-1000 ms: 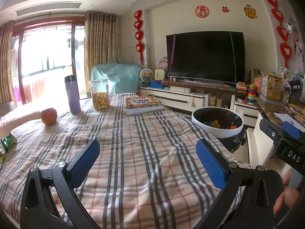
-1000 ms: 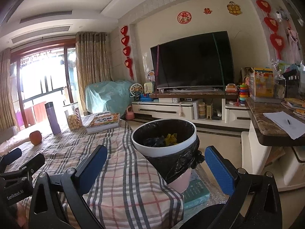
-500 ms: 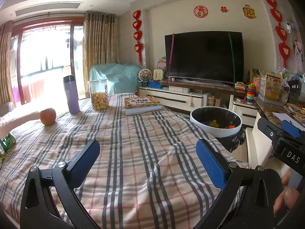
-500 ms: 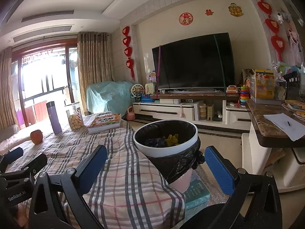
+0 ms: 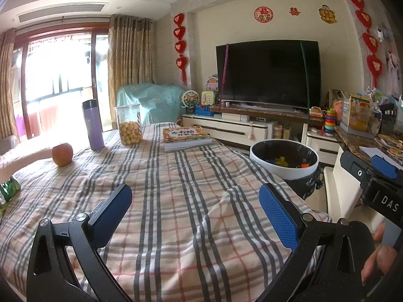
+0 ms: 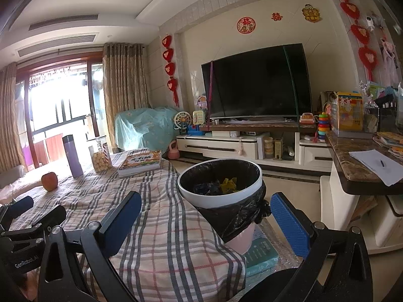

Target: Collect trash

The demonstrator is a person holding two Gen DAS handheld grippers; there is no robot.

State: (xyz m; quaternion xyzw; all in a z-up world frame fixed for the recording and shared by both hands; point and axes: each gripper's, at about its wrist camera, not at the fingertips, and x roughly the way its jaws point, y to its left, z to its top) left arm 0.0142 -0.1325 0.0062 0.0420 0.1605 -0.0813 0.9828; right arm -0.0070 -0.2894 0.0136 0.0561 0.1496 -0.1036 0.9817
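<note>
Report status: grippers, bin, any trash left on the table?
Left gripper open, empty. Right gripper open, empty. Trash bin lined, holds scraps. Green wrapper at table edge, path unobstructed.

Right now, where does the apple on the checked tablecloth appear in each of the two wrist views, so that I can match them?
Left wrist view: the apple is at the left, at mid-height, on the checked tablecloth.
Right wrist view: the apple is at the far left, a little below mid-height, and looks smaller.
Shared landmark: the purple flask stands upright just right of the apple and beyond it in both views.
</note>
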